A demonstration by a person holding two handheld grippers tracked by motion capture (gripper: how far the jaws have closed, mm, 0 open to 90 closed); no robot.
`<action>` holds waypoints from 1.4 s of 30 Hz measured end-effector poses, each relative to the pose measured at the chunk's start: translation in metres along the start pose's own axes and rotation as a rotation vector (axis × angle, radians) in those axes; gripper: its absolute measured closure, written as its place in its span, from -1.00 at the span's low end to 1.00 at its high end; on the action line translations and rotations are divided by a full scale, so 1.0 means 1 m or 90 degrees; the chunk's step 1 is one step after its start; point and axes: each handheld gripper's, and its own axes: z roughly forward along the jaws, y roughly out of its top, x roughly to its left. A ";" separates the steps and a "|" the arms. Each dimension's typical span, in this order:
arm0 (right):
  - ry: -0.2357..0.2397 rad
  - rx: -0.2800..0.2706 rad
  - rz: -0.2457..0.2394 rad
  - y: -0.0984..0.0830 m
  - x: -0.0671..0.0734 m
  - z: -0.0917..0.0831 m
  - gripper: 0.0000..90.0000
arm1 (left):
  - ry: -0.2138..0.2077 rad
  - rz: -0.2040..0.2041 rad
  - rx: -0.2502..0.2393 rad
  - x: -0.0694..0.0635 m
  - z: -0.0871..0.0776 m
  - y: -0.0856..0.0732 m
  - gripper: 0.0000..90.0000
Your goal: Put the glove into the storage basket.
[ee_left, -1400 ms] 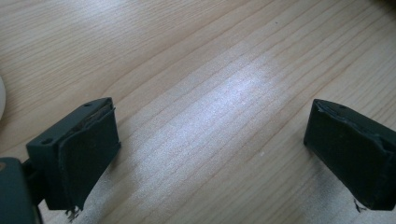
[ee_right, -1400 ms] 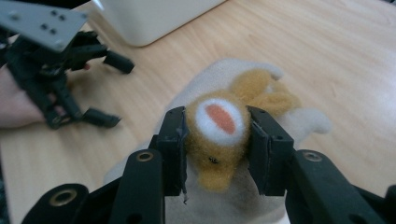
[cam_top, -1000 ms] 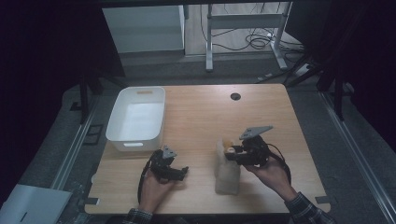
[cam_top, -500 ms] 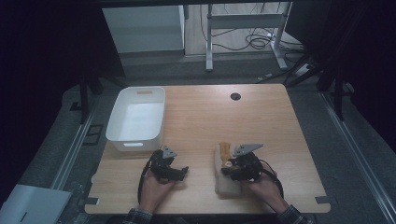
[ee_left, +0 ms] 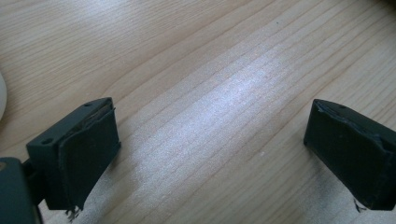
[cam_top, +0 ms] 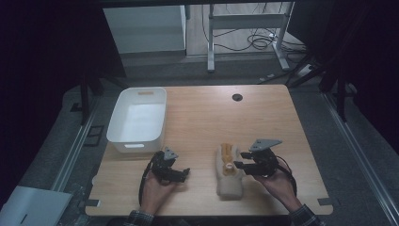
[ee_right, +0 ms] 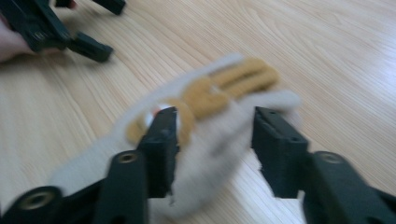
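A cream soft cloth piece with an orange-yellow pattern [cam_top: 229, 181] lies flat on the wooden table [cam_top: 211, 117], near its front edge. My right gripper [cam_top: 238, 159] comes at it from the right and low over its patterned end. In the right gripper view the cloth [ee_right: 210, 116] lies between and under the jaws of that gripper [ee_right: 215, 140]. The jaws have just been closing, but I see no squeeze on the fabric. My left gripper [cam_top: 184, 173] rests to the left of the cloth, open over bare wood [ee_left: 210, 144].
A white plastic bin [cam_top: 116, 117] stands at the table's left, behind the left hand. A dark round hole [cam_top: 237, 97] sits in the tabletop at the far middle. The left gripper [ee_right: 70, 28] shows beyond the cloth in the right gripper view.
My right gripper has sunk onto the cloth's patterned end. The cloth and the left gripper have stayed where they were.
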 end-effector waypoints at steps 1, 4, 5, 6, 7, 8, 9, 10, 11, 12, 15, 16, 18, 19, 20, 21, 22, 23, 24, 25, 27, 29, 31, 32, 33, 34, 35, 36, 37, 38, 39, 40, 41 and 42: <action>-0.001 0.003 -0.001 -0.004 -0.002 -0.001 0.32 | 0.000 0.000 0.000 0.000 0.000 0.000 -0.93; 0.001 0.008 0.013 -0.016 -0.007 -0.003 0.43 | 0.001 -0.001 0.000 0.000 0.000 0.000 -0.93; 0.006 0.007 0.020 -0.020 -0.009 -0.003 0.44 | 0.001 -0.001 0.000 0.000 0.000 0.000 -0.93; 0.007 0.008 0.025 -0.024 -0.010 -0.003 0.44 | 0.001 -0.001 0.000 0.000 0.000 0.000 -0.93; 0.005 0.009 0.026 -0.027 -0.010 -0.003 0.44 | 0.001 -0.001 0.000 0.000 0.000 0.000 -0.93; 0.002 0.006 0.028 -0.031 -0.010 -0.003 0.44 | 0.001 -0.001 0.000 0.000 0.000 0.000 -0.93; 0.000 0.000 0.025 -0.035 -0.010 -0.004 0.43 | 0.001 -0.001 0.000 0.000 0.000 0.000 -0.93; -0.004 -0.001 0.026 -0.038 -0.009 -0.005 0.42 | 0.001 -0.001 0.000 0.000 0.000 0.000 -0.93; -0.007 -0.004 0.026 -0.040 -0.008 -0.006 0.42 | 0.001 -0.001 0.000 0.000 0.000 0.000 -0.93; -0.007 -0.004 0.026 -0.040 -0.008 -0.006 0.42 | 0.001 -0.001 0.000 0.000 0.000 0.000 -0.93; 0.017 0.003 0.035 -0.051 -0.003 -0.006 0.54 | 0.002 -0.001 -0.001 0.000 0.000 0.000 -0.93; 0.025 0.003 0.029 -0.054 -0.001 -0.006 0.62 | 0.001 -0.001 -0.001 0.000 0.000 0.000 -0.93; 0.034 0.007 0.028 -0.060 0.002 -0.006 0.75 | 0.002 -0.001 0.000 0.000 0.000 0.000 -0.93; 0.042 0.005 0.026 -0.062 0.003 -0.006 0.82 | 0.002 -0.001 -0.001 0.000 0.000 0.000 -0.93; 0.044 0.002 0.023 -0.065 0.005 -0.006 0.87 | 0.002 -0.001 0.000 0.000 0.000 0.000 -0.93; 0.045 0.003 0.021 -0.067 0.006 -0.006 0.91 | 0.002 -0.001 0.000 0.000 0.000 0.000 -0.93; 0.051 0.004 0.023 -0.068 0.007 -0.005 0.93 | 0.002 -0.001 -0.001 0.000 0.000 0.000 -0.93; 0.055 0.005 0.025 -0.070 0.008 -0.005 0.95 | 0.002 -0.001 0.000 0.000 0.000 0.000 -0.93; 0.057 0.007 0.026 -0.071 0.009 -0.004 0.96 | 0.002 -0.001 -0.001 0.000 0.000 0.000 -0.93; 0.057 0.007 0.026 -0.071 0.009 -0.004 0.96 | 0.002 -0.001 -0.001 0.000 0.000 0.000 -0.93; 0.063 0.016 0.023 -0.072 0.012 0.002 0.97 | 0.002 -0.001 0.000 0.000 0.000 0.000 -0.93; 0.067 0.020 0.020 -0.071 0.014 0.005 0.97 | 0.002 -0.001 0.000 0.000 0.000 0.000 -0.93; 0.066 0.020 0.013 -0.068 0.017 0.009 0.96 | 0.002 -0.001 0.000 0.000 0.000 0.000 -0.93; 0.068 0.021 0.011 -0.067 0.018 0.011 0.96 | 0.001 -0.001 0.000 0.000 0.000 0.000 -0.93; 0.069 0.021 0.010 -0.066 0.019 0.013 0.96 | 0.002 -0.001 0.000 0.000 0.000 0.000 -0.93; 0.069 0.021 0.007 -0.064 0.020 0.015 0.96 | 0.002 -0.001 0.000 0.000 0.000 0.000 -0.93; 0.069 0.021 0.006 -0.063 0.020 0.017 0.96 | 0.002 -0.001 0.000 0.000 0.000 0.000 -0.93; 0.070 0.021 0.006 -0.062 0.021 0.018 0.96 | 0.002 -0.001 0.000 0.000 0.000 0.000 -0.93; 0.070 0.021 0.006 -0.062 0.021 0.018 0.96 | 0.002 -0.001 0.000 0.000 0.000 0.000 -0.93; 0.075 0.018 0.004 -0.059 0.022 0.022 0.96 | 0.002 -0.001 0.000 0.000 0.000 0.000 -0.93; 0.075 0.018 0.001 -0.058 0.023 0.024 0.96 | 0.002 -0.001 0.000 0.000 0.000 0.000 -0.93; 0.075 0.019 -0.001 -0.056 0.024 0.026 0.96 | 0.002 -0.001 -0.001 0.000 0.000 0.000 -0.93; 0.077 0.020 -0.005 -0.054 0.025 0.028 0.95 | 0.002 -0.001 -0.001 0.000 0.000 0.000 -0.93; 0.076 0.019 -0.005 -0.053 0.026 0.030 0.95 | 0.002 -0.001 -0.001 0.000 0.000 0.000 -0.93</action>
